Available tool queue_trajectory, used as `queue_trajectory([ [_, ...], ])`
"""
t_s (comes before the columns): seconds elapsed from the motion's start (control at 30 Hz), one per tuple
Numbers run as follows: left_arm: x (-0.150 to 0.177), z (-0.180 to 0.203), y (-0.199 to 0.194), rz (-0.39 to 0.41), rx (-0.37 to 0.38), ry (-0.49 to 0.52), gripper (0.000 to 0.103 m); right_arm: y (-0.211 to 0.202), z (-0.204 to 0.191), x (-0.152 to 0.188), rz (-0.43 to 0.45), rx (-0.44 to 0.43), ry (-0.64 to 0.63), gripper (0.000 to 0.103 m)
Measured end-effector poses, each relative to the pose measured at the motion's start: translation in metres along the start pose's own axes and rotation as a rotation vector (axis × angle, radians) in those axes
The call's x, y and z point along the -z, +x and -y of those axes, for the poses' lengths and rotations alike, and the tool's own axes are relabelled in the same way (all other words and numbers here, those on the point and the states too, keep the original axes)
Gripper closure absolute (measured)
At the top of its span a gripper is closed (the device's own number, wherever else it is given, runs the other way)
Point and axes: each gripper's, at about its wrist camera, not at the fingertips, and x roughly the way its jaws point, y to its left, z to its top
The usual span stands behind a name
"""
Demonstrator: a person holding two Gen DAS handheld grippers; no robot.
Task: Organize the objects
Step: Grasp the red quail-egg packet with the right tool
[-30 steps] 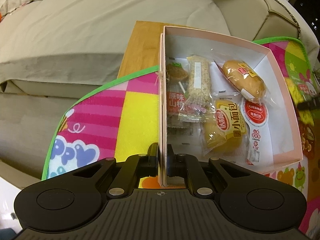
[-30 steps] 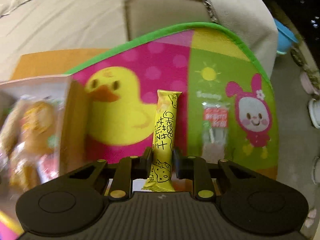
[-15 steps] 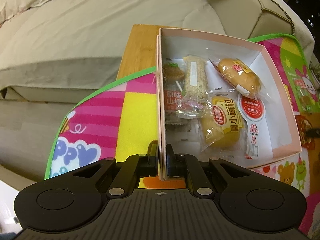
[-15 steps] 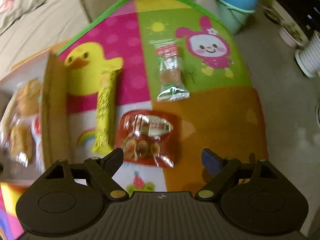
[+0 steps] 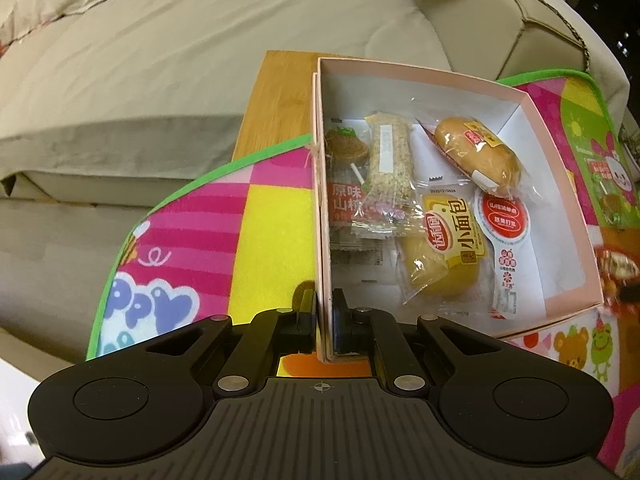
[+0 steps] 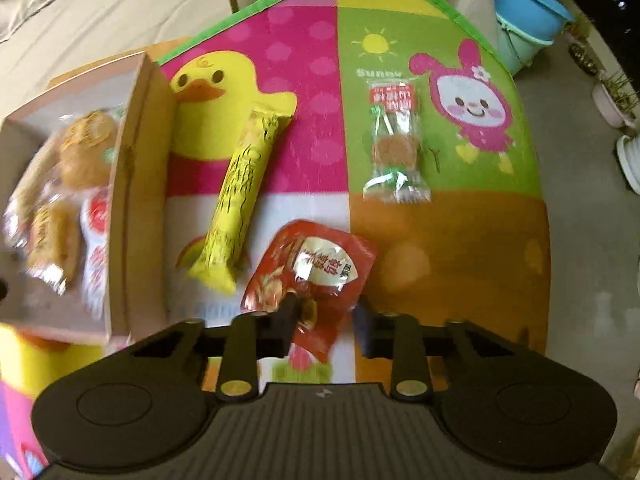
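Observation:
In the left wrist view my left gripper (image 5: 324, 320) is shut on the near end of the left wall of a pink cardboard box (image 5: 560, 160). In the box lie several wrapped snacks, among them a small bread (image 5: 476, 152) and a cereal bar (image 5: 390, 160). In the right wrist view the jaws of my right gripper (image 6: 325, 316) are closing, and both pads touch a red snack packet (image 6: 320, 256), which sits buckled between them. A yellow cheese stick (image 6: 240, 196) lies on the mat between this packet and the box (image 6: 136, 184). A clear-wrapped hawthorn candy (image 6: 396, 148) lies farther off.
A colourful cartoon play mat (image 6: 460, 240) covers a wooden table (image 5: 280, 100). A beige sofa (image 5: 160, 60) runs behind it. A blue bucket (image 6: 524, 12) and plant pots (image 6: 616, 100) stand on the floor to the right.
My right gripper let go of the yellow cheese stick, opened wide, shifted right over the red packet and closed around it. The left gripper has kept its hold on the box wall.

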Motion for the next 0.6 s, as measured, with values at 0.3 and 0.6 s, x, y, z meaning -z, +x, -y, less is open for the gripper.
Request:
queue_trajectory([
  [0.3,0.000,0.000,0.000,-0.015,0.002,0.009,0.093,-0.028,0.002,0.034,-0.003,0.007,-0.087,0.025],
  [0.6,0.000,-0.001,-0.001,-0.001,0.009,0.009,0.093,0.013,-0.039,0.045,0.104,0.084,-0.771,0.015],
])
